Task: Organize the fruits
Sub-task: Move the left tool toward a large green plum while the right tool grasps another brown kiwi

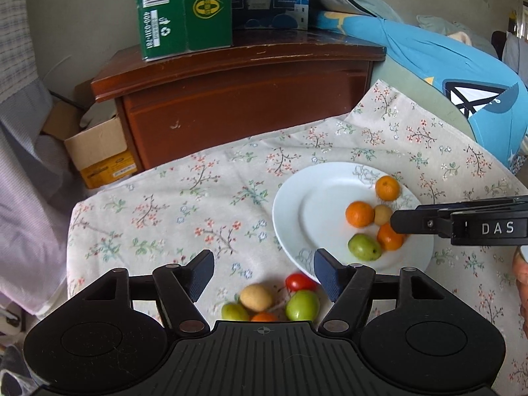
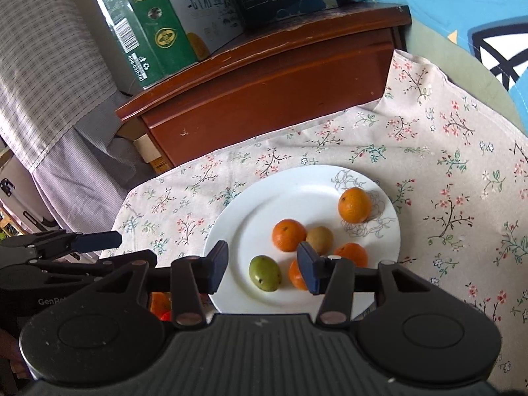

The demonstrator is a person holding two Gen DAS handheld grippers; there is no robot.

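Fruits lie in two groups on the floral tablecloth (image 1: pixel 184 204); from the left wrist view, the left gripper (image 1: pixel 262 272) has its fingers spread with nothing pinched, and below the gap, near the gripper body, sit a cherry tomato (image 1: pixel 299 281), a yellow-brown fruit (image 1: pixel 256 296), two green fruits (image 1: pixel 302 305) and part of an orange one; the white plate (image 1: pixel 307 198) lies ahead and to the right, the right-hand finger overlapping its near rim, and on it are three tangerines (image 1: pixel 359 214), a small tan fruit and a green plum (image 1: pixel 364 247); a finger of the right gripper (image 1: pixel 409 221) reaches over the plate from the right; from the right wrist view, the right gripper (image 2: pixel 262 265) is likewise spread and empty over the near part of the plate (image 2: pixel 237 217); the green plum (image 2: pixel 265 273) shows in the gap between the pads, apart from both; a tangerine (image 2: pixel 297 275) is partly hidden behind the right-hand pad; the other tangerines and the tan fruit (image 2: pixel 319 239) lie just beyond the fingertips.
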